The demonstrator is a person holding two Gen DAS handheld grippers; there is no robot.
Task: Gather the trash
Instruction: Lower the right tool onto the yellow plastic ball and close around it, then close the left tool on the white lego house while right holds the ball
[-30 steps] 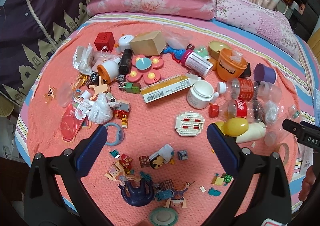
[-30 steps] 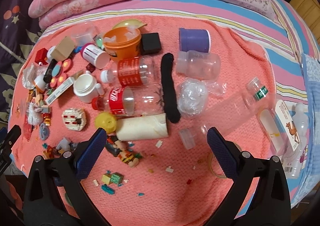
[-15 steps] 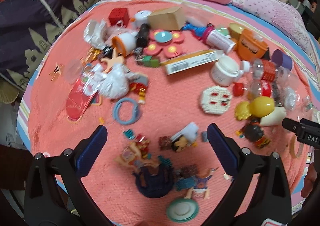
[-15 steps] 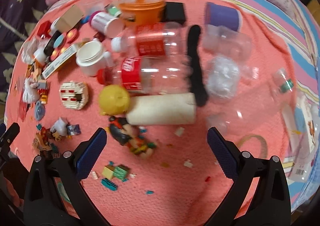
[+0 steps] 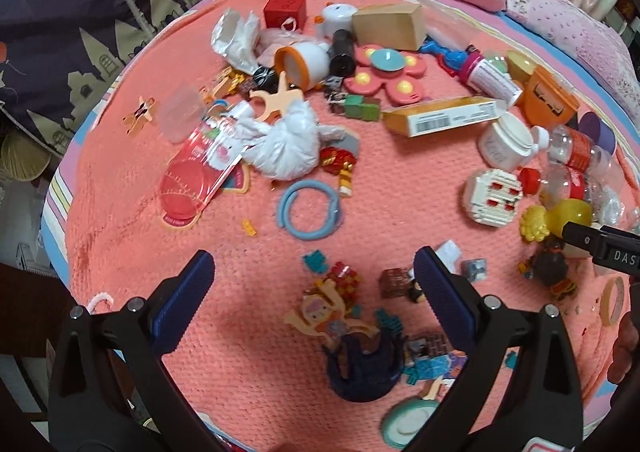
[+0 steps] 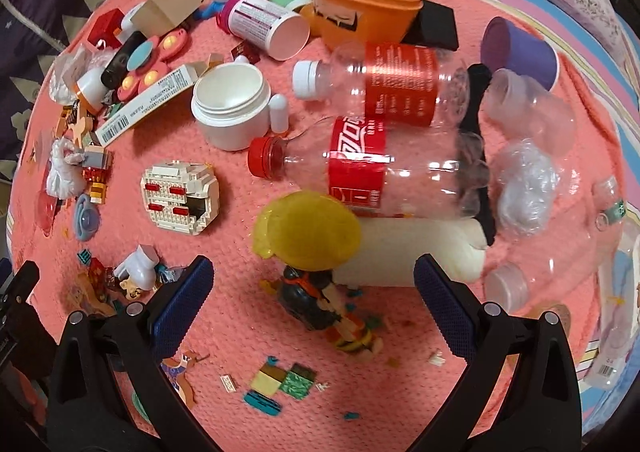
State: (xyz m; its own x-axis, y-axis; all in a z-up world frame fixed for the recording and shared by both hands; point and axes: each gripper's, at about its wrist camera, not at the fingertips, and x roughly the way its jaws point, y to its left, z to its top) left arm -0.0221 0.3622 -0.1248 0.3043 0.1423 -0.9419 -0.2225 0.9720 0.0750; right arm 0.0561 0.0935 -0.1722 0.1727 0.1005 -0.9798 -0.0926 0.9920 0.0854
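While both grippers, left gripper [image 5: 314, 276] and right gripper [image 6: 314, 276], stand wide open holding nothing, the clear plastic bottle with a red cap [image 6: 368, 168] lies mid-frame on the salmon-pink blanket [image 6: 240, 292].

cola bottle [image 6: 368, 168] behind roll [image 6: 404, 256], jar [image 6: 230, 106] left
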